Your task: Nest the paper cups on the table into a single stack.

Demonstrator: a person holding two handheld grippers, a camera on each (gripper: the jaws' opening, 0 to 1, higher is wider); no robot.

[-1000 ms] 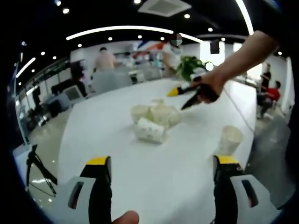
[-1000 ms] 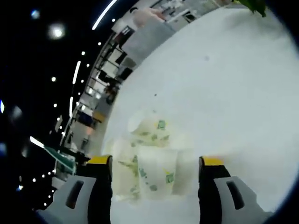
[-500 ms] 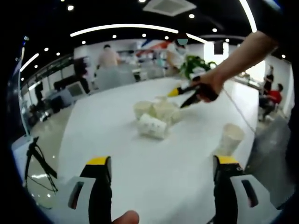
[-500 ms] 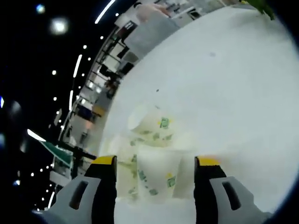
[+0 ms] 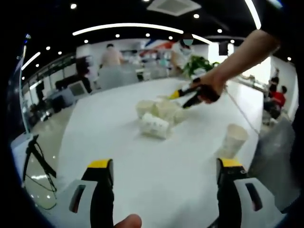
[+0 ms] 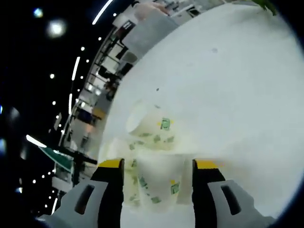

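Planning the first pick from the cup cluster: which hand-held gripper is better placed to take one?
Probably the right hand-held gripper: its jaws already flank a paper cup in the cluster. The left hand-held gripper hangs open over bare table, well short of the cups.

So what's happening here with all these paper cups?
A person is gathering paper cups on a white table with two hand-held grippers. The right gripper sits over the cluster of cups, its jaws on either side of one cup without clearly pinching it. The left gripper hangs open and empty above the table. One lone cup stands apart near the edge.
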